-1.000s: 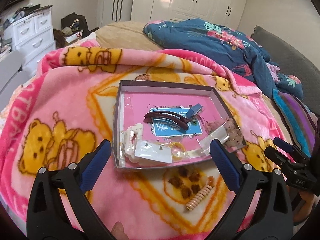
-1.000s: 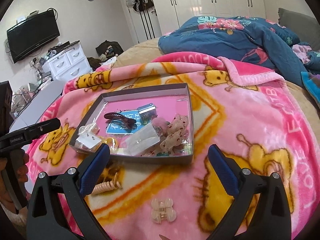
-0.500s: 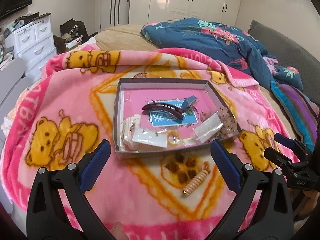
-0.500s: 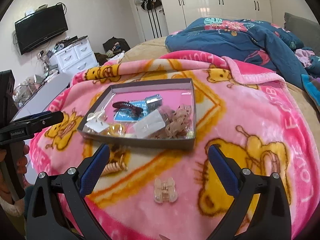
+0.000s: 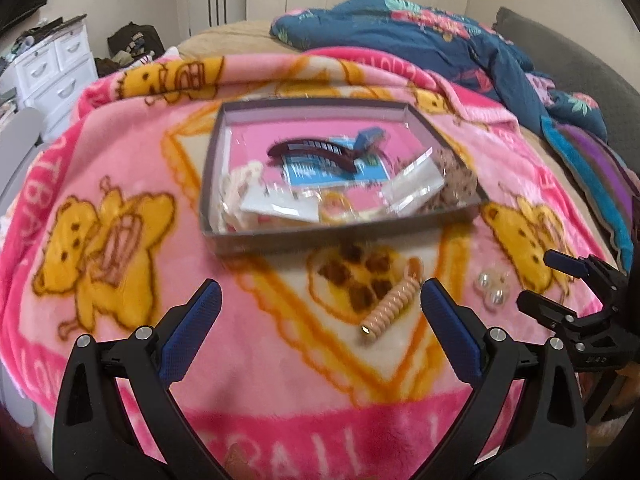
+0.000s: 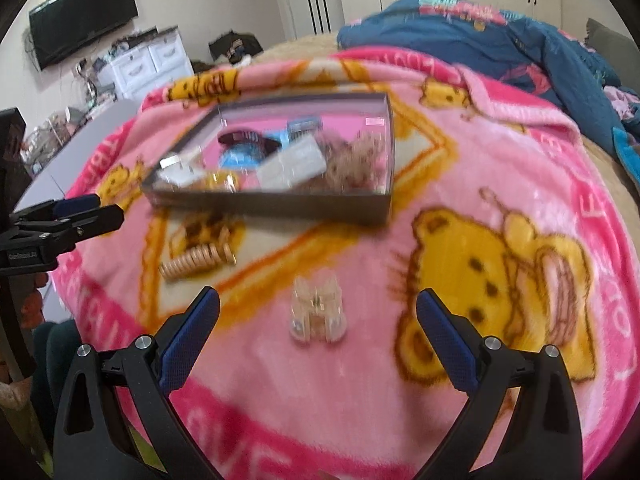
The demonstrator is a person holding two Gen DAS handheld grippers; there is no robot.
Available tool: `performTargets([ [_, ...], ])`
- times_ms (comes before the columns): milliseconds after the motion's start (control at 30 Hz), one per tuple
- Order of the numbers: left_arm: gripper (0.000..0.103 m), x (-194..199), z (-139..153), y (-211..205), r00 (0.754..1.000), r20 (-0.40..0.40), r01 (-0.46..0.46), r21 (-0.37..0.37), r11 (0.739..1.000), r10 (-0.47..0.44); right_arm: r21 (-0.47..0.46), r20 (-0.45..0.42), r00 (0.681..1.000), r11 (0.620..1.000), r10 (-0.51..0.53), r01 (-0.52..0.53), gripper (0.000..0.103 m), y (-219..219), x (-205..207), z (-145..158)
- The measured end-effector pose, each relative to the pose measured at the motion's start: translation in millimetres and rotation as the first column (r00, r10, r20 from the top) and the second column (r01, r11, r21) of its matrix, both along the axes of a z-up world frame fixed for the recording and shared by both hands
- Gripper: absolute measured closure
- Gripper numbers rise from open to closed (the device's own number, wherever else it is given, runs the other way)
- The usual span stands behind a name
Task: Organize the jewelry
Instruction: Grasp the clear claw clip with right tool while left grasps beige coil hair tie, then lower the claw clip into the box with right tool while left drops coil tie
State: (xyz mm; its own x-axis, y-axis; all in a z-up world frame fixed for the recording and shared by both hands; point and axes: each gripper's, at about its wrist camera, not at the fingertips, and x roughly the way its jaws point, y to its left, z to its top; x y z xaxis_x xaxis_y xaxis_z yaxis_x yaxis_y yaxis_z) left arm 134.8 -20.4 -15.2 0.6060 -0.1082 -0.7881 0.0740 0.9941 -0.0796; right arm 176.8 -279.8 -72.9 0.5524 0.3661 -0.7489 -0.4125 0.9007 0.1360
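Bedroom; pink bear-print fleece blanket covers the bed. Shallow grey cardboard tray of hair accessories sits mid-blanket. Peach spiral hair coil and clear claw clip lie near it, outside. Left gripper and right gripper both spread apart, empty.

Tray contents motion-blurred, indistinct; clear clip detail smeared.
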Motion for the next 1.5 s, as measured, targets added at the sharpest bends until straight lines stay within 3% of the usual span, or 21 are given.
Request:
performTargets([
  [167,0.010,2,-24,-13,0.998,-0.058,0.034,0.010,0.999,-0.033,-0.023,-0.040,0.999,1.000,0.004,-0.005,0.006,2,2,-21],
  [267,0.010,6,-35,-21,0.996,-0.075,0.053,0.017,0.998,-0.051,-0.026,-0.044,0.999,1.000,-0.001,0.000,0.015,4,5,-30],
  [367,0.010,10,-43,-29,0.994,-0.083,0.075,0.030,0.997,-0.072,-0.021,-0.054,0.998,1.000,-0.012,0.011,0.028,5,11,-38],
  [433,0.014,13,-48,-34,0.993,-0.084,0.086,0.040,0.995,-0.083,-0.028,-0.050,0.999,1.000,-0.013,0.012,0.045,6,13,-41],
  [500,0.033,15,-52,-39,0.991,-0.094,0.102,0.045,0.994,-0.097,-0.018,-0.041,0.999,1.000,-0.004,0.003,0.058,6,13,-42],
  [533,0.037,16,-54,-43,0.989,-0.098,0.114,0.052,0.992,-0.108,-0.003,-0.041,0.999,1.000,0.009,-0.009,0.066,6,13,-41],
  [567,0.050,16,-56,-46,0.988,-0.102,0.126,0.055,0.991,-0.120,-0.001,-0.037,0.999,1.000,0.018,-0.018,0.066,6,13,-39],
  [600,0.069,16,-58,-48,0.985,-0.109,0.137,0.058,0.989,-0.130,-0.006,-0.032,0.999,1.000,0.022,-0.023,0.066,6,12,-39],
  [700,0.086,14,-61,-56,0.980,-0.114,0.168,0.068,0.983,-0.160,0.004,-0.033,0.999,1.000,0.028,-0.028,0.066,5,10,-36],
  [833,0.087,7,-52,-52,0.980,-0.097,0.179,0.042,0.983,-0.174,0.045,-0.034,0.999,0.998,0.040,-0.038,0.066,3,6,-26],
  [900,0.092,3,-43,-47,0.982,-0.077,0.175,0.024,0.984,-0.172,0.049,-0.023,0.998,0.998,0.051,-0.050,0.066,4,4,-20],
  [1233,0.093,-4,7,-6,0.997,0.023,0.079,-0.051,0.996,-0.078,0.083,0.034,0.997,0.993,0.076,-0.079,0.066,16,3,13],
  [1500,0.093,6,39,13,0.996,0.082,0.042,-0.041,0.998,-0.039,0.096,0.072,0.992,0.989,0.105,-0.112,0.066,34,11,37],
])
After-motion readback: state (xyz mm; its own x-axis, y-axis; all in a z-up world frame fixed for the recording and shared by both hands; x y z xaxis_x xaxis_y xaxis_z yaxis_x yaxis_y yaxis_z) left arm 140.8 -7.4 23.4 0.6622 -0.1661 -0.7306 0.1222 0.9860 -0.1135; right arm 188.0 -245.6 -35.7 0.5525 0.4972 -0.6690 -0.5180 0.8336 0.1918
